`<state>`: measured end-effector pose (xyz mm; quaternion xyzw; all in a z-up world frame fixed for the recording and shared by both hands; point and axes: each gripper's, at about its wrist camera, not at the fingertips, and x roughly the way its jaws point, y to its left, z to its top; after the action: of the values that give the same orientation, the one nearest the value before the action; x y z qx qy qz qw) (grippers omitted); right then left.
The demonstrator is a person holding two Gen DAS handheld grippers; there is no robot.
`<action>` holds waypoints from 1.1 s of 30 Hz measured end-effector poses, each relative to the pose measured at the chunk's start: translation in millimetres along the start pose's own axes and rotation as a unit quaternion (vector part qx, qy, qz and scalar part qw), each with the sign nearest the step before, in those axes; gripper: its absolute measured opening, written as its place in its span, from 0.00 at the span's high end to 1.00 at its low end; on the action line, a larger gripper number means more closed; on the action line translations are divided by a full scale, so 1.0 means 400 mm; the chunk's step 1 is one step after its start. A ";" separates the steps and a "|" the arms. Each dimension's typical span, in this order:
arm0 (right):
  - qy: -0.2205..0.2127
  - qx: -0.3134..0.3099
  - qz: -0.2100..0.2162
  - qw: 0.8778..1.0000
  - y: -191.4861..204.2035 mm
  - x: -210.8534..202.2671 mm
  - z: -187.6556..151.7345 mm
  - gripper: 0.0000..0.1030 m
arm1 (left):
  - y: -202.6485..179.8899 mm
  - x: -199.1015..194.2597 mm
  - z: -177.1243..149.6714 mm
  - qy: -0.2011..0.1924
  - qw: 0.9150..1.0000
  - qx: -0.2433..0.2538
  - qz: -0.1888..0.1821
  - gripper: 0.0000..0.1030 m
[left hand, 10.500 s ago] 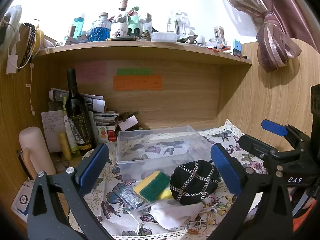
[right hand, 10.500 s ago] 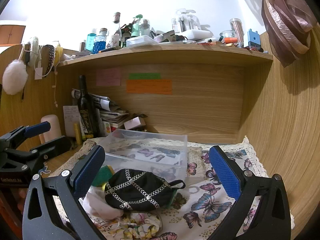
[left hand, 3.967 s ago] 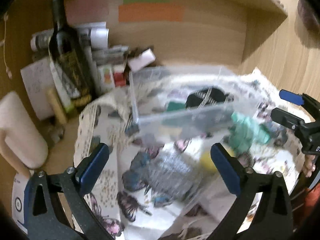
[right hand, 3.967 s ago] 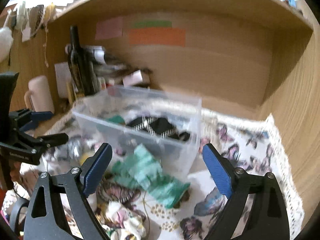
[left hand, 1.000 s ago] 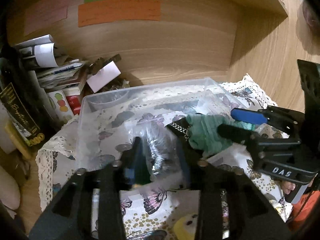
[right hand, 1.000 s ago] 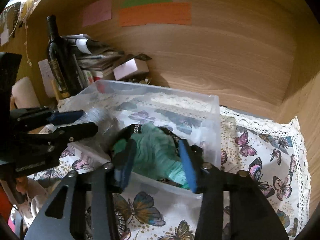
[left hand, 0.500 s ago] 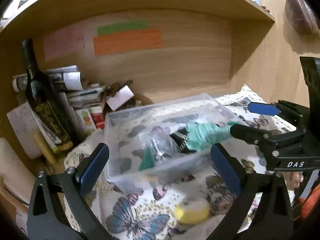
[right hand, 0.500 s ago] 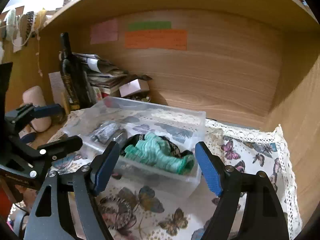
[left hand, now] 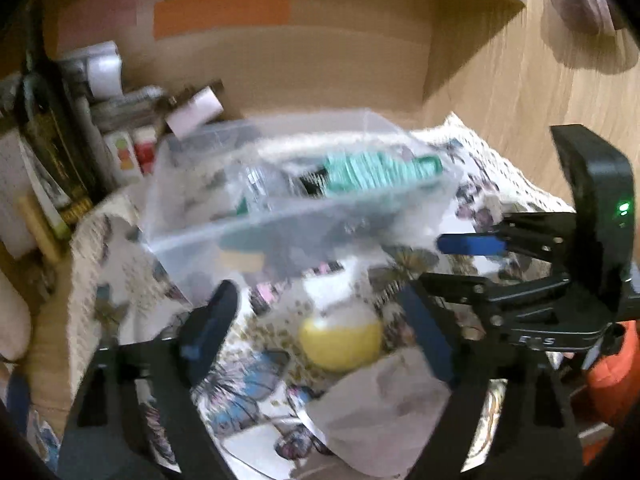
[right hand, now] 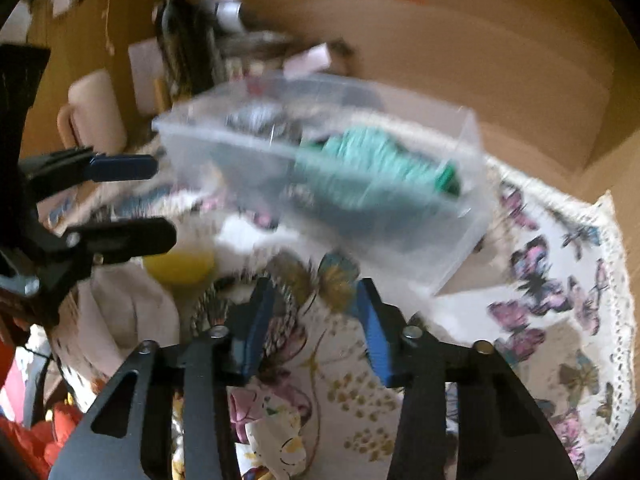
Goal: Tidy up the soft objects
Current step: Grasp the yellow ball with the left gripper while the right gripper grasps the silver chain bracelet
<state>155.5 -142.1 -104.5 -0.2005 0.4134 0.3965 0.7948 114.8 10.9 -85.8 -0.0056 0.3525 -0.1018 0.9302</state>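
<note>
A clear plastic bin (left hand: 192, 236) (right hand: 468, 148) stands on the butterfly cloth and holds a teal knitted piece (left hand: 376, 170) (right hand: 360, 168), a silvery bag (left hand: 264, 184) and a dark item. My left gripper (left hand: 320, 320) is open and empty, its jaws on either side of a yellow sponge (left hand: 340, 338), which also shows in the right wrist view (right hand: 180, 266). A white cloth (left hand: 380, 412) lies just in front. My right gripper (right hand: 316, 320) is open and empty, low over the cloth near a dark hair band (right hand: 280, 320). Both views are blurred.
A wine bottle (left hand: 52, 120) (right hand: 176, 44), papers and small boxes crowd the back left. A pale cylinder (right hand: 96, 108) stands left of the bin. A flowered scrunchie (right hand: 272, 432) lies near the front edge. Wooden walls close the back and right.
Both grippers have dropped from above the bin toward the cloth in front of it. The left now straddles the yellow sponge; the right jaws have narrowed.
</note>
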 end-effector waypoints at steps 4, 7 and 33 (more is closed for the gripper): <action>0.025 -0.009 0.012 1.000 0.008 0.030 -0.008 0.73 | 0.003 0.016 -0.024 0.016 1.000 -0.004 -0.006 0.26; 0.024 -0.015 0.016 0.999 0.011 0.037 -0.005 0.83 | 0.000 0.031 -0.034 0.031 0.999 -0.003 -0.014 0.37; -0.155 0.015 -0.031 0.987 0.001 -0.170 0.118 0.94 | 0.072 -0.155 0.085 -0.132 0.990 -0.039 0.037 0.57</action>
<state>155.4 -143.1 -21.7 -0.1372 0.2844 0.3918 0.8642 97.2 49.0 -22.2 -0.0425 0.2304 -0.0514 0.9708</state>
